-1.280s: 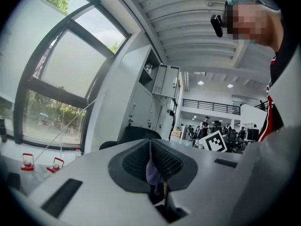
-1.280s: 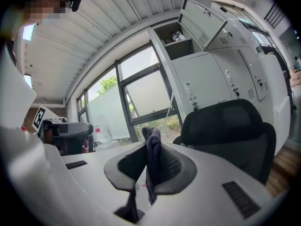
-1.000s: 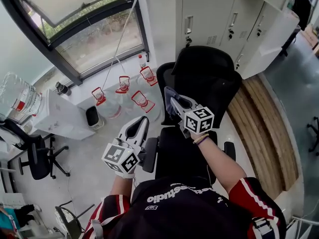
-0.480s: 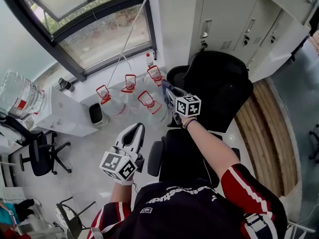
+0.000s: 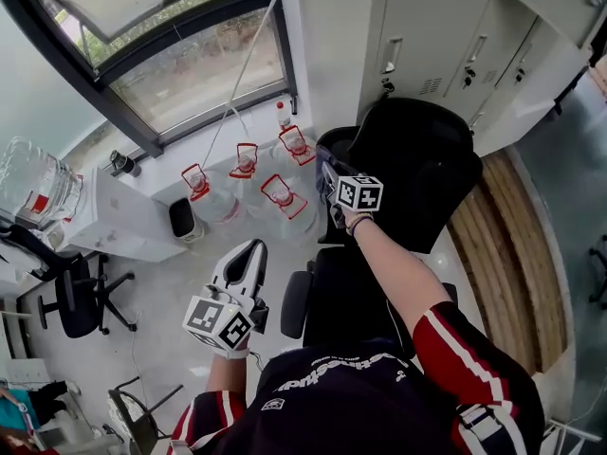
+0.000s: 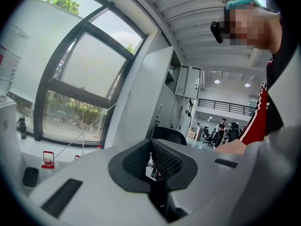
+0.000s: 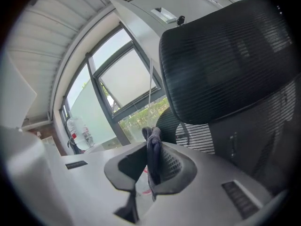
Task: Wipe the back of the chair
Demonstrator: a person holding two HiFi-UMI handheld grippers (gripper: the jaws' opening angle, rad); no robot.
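Head view looks steeply down from overhead onto the chair point(image 5: 417, 173) and window point(image 5: 180, 74). Right gripper view sits close beside the chair back, angled upward. Left gripper view looks upward from farther off; all three share both.

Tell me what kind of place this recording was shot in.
Probably an office or lab workroom: grey metal lockers along the wall, a black mesh office chair with another swivel chair nearby, and large water jugs under the window.

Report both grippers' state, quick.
Left gripper: jaws shut, nothing between them.
Right gripper: jaws shut on the dark cloth.
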